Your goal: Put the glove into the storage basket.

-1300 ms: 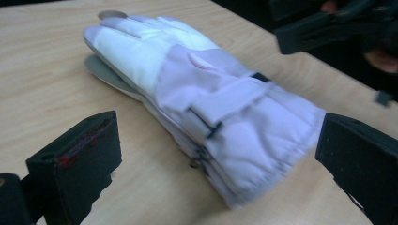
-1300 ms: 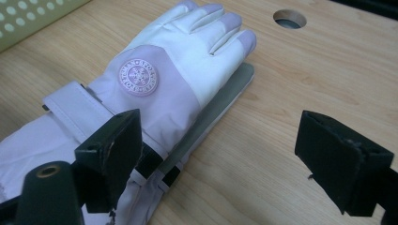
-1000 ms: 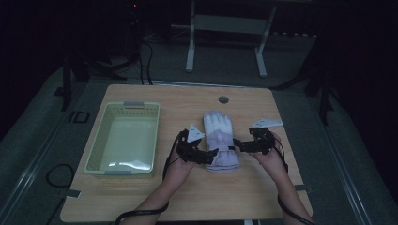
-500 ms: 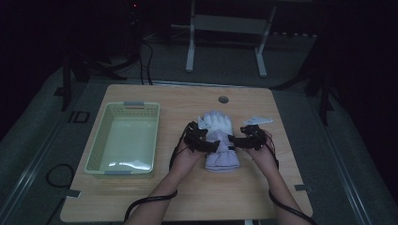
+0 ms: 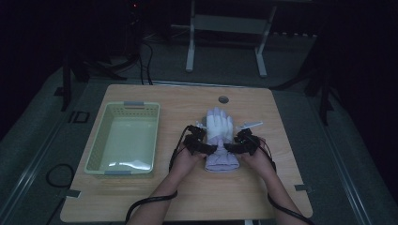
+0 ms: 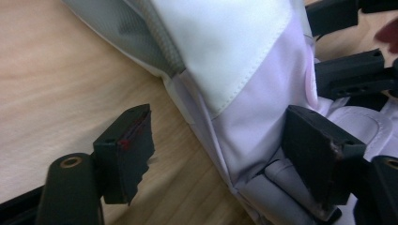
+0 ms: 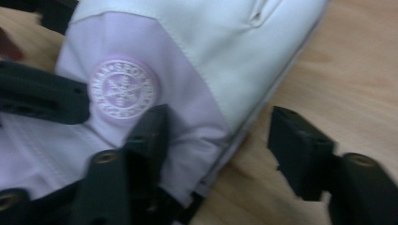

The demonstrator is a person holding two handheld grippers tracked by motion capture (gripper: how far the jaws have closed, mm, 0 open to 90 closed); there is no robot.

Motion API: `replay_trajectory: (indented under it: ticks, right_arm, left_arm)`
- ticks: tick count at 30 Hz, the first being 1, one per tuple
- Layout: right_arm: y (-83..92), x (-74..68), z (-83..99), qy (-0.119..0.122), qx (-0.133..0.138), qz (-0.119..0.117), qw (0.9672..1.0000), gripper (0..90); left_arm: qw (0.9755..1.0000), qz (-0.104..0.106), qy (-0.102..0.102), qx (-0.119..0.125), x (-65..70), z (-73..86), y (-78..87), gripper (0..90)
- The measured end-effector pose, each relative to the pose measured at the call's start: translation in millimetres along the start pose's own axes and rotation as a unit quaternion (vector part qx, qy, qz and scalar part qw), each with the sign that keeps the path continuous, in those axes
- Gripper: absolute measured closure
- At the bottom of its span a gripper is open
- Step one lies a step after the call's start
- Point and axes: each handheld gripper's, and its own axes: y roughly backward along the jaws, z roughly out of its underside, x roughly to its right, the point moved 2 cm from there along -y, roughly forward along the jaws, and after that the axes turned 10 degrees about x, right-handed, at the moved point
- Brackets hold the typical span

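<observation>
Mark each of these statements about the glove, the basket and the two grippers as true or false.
1. The glove lies inside the green basket. False: it lies on the table, right of the basket.
2. The left gripper and right gripper flank the glove's cuff end. True.
3. The basket holds several items. False: nothing shows in it.
4. The glove bears a round embroidered badge. True.
5. The glove is lifted. False: it rests on the table.
</observation>
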Motion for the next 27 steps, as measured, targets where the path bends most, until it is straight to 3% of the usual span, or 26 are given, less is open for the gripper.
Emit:
replay_trajectory:
  ticks: [2, 4, 9, 10, 14, 18, 27]
  right_arm:
    - [-1.7, 0.0, 0.5, -0.013, -0.003, -0.021, 0.9997, 52.6]
    - [-2.6, 0.8, 0.9, -0.018, -0.004, -0.028, 0.9994, 56.6]
    - [-3.5, 0.9, 2.0, -0.030, -0.002, -0.041, 0.9987, 64.5]
    - [-3.6, -0.2, 1.8, -0.028, -0.003, -0.040, 0.9988, 67.2]
    - [-2.8, -3.9, 0.7, -0.023, 0.002, -0.025, 0.9994, 77.5]
    - [0.1, -4.5, 1.2, -0.028, 0.015, -0.019, 0.9993, 80.2]
    - [13.3, -6.4, -5.5, -0.029, 0.036, -0.013, 0.9988, 81.9]
  left_arm:
    - [0.9996, 0.025, 0.015, -0.004, -4.2, 0.8, -1.9, 31.9]
    - [0.9988, 0.045, 0.018, -0.003, -6.3, 1.7, -2.7, 35.8]
    - [0.9977, 0.065, 0.019, -0.003, -6.1, 1.1, -3.1, 49.2]
    - [0.9968, 0.075, 0.026, -0.010, -5.8, 0.1, -3.1, 54.0]
    - [0.9979, 0.064, 0.000, -0.012, 0.6, -3.3, -1.6, 64.6]
    - [0.9977, 0.067, 0.002, -0.010, 1.8, -6.3, 0.7, 72.1]
    - [0.9964, 0.082, -0.018, -0.002, 8.0, -19.1, 11.3, 74.9]
